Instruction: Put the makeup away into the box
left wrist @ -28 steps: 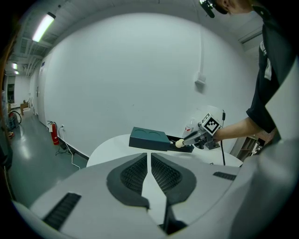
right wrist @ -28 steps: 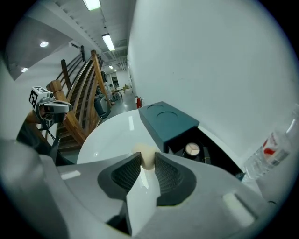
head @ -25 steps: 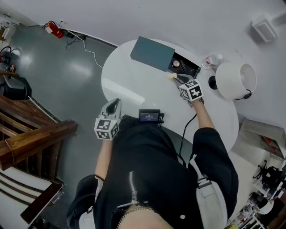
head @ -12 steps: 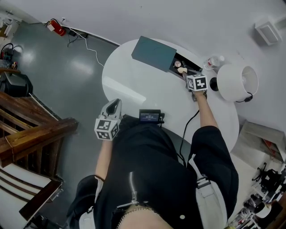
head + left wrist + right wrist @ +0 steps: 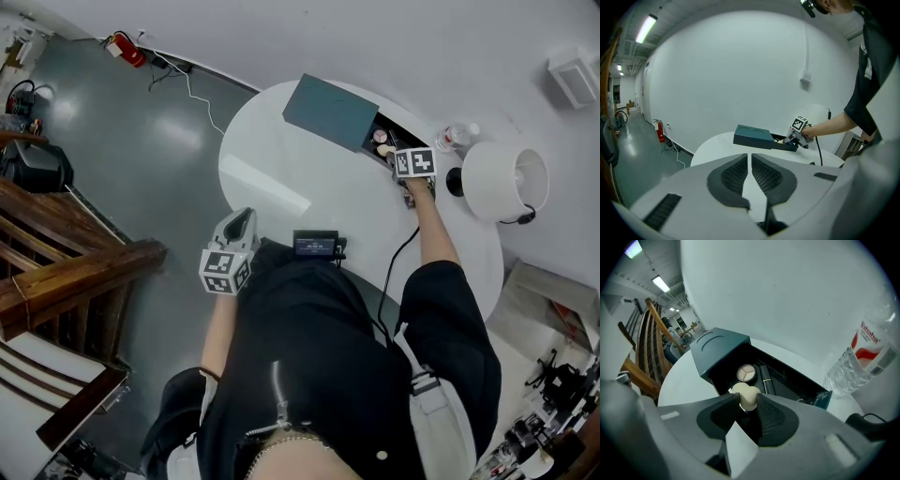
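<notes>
The makeup sponge (image 5: 743,391), cream and rounded, sits between the tips of the right gripper (image 5: 748,403), right over the open tray of the dark teal box (image 5: 820,398). The jaws have just been opening, yet both pads touch the sponge's sides and it hangs there between them. Below it in the tray lie a round compact (image 5: 746,373) with three shades of powder and a dark tube (image 5: 765,378) beside it. The box's lid part (image 5: 330,112) is slid off toward the far left, leaving the tray end bare. The right arm reaches straight out across the round white table (image 5: 281,183), forearm bare below a black sleeve, wrist bent so the gripper tips steeply down into the box. A clear water bottle (image 5: 865,357) stands just beyond the tray, with a white lamp (image 5: 497,178) near it. The left gripper (image 5: 750,159) hangs back at the table's near edge, elbow tucked to the body, aimed slightly down, jaws drawn together on nothing.
</notes>
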Demonstrator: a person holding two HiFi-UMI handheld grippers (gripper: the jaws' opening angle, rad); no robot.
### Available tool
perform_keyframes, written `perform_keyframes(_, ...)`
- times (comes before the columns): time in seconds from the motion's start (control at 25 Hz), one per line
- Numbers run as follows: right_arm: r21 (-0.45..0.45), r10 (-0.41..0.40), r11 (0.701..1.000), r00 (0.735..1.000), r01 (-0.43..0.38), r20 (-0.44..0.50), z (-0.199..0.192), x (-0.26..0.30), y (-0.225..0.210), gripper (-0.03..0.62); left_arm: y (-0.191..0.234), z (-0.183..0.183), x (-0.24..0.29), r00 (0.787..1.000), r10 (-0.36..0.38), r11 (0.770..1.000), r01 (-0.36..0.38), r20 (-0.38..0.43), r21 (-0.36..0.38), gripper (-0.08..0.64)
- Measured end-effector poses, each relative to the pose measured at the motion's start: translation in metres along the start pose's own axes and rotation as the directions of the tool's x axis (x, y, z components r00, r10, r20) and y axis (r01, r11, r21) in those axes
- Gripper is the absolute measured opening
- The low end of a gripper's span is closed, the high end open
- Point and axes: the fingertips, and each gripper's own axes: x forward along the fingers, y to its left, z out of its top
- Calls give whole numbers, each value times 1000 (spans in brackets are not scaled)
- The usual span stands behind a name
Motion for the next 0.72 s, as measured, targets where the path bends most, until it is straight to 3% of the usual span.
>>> perform_keyframes(0.24,17,-26,1000,999,25,25,1,0,-10,155,-3,1,3,1000,-7,1000,7,-19,13,15)
perform_keyframes(0.36,46,-52,998,990,47,131,8,-18,-5,155,-1,2,4,999,-28,999,28,-29,29,15)
perform_keyframes(0.48,92,-78,994,962,55,262,13,-45,4,150,2,8,7,998,-57,997,58,-29,47,15)
perform_keyframes(0.64,111,-146,988,912,112,383,8,-82,11,27,0,19,15,992,-120,989,121,-25,85,15)
perform_keyframes(0.72,113,-174,984,894,140,413,2,-98,21,5,-1,26,17,986,-168,981,168,-11,99,15)
